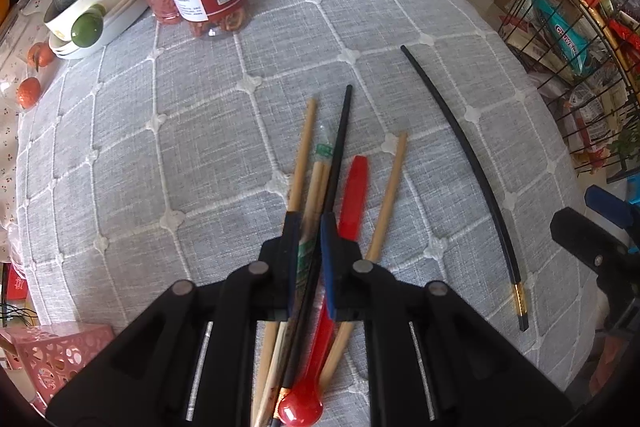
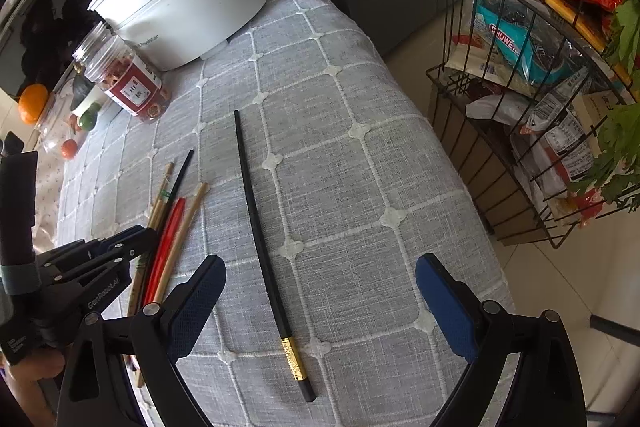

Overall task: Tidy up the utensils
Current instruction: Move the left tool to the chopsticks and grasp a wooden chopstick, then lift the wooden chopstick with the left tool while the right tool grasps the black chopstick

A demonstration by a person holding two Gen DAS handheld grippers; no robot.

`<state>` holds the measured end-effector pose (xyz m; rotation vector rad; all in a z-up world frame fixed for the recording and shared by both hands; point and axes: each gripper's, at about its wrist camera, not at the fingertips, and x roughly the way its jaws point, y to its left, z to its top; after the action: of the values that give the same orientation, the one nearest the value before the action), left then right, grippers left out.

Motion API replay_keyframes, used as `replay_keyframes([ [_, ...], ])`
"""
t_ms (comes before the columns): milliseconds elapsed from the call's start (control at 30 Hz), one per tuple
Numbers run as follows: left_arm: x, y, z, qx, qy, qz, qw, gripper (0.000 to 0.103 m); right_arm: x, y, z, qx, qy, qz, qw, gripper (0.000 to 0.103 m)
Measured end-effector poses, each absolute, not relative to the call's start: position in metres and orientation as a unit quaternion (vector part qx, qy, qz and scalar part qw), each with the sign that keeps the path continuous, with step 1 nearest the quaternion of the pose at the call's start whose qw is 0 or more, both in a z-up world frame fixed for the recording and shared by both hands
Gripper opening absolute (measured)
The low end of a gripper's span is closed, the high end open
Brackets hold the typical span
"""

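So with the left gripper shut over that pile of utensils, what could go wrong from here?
1. The left gripper seems to pinch the wrapped chopsticks and a black chopstick together; lifting may drag or drop one.
2. The red spoon and loose wooden chopstick lie against them and could be knocked out of line.
3. The right gripper is open around the lone black chopstick; thin and flat on the cloth, it may slip.

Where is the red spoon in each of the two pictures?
Left wrist view: the red spoon lies bottom centre, just right of the shut left gripper.
Right wrist view: the spoon is at lower left, among the chopsticks.
Shared landmark: the lone black chopstick, right of the spoon in both.
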<state>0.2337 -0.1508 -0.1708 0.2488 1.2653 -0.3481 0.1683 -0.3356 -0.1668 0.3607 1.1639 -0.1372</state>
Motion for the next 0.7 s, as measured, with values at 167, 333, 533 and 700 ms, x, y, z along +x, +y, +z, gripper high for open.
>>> replay_keyframes([
  [167,0.233,-0.154,-0.169,0.124,0.580,-0.163,0.788,0.004,0.171,-0.335,-0.168,0.178,0.544,-0.058,0.818,0.097],
  [333,0.224,-0.146,-0.157,0.117,0.572,-0.182,0.791,0.000,0.176,-0.342,-0.166,0.208,0.535,-0.056,0.817,0.097],
  [533,0.225,-0.144,-0.147,0.125,0.564,-0.182,0.796,0.004,0.178,-0.349,-0.174,0.255,0.537,-0.058,0.802,0.097],
  [700,0.238,-0.138,-0.154,0.110,0.569,-0.167,0.798,0.015,0.179,-0.345,-0.175,0.244,0.540,-0.058,0.804,0.097],
])
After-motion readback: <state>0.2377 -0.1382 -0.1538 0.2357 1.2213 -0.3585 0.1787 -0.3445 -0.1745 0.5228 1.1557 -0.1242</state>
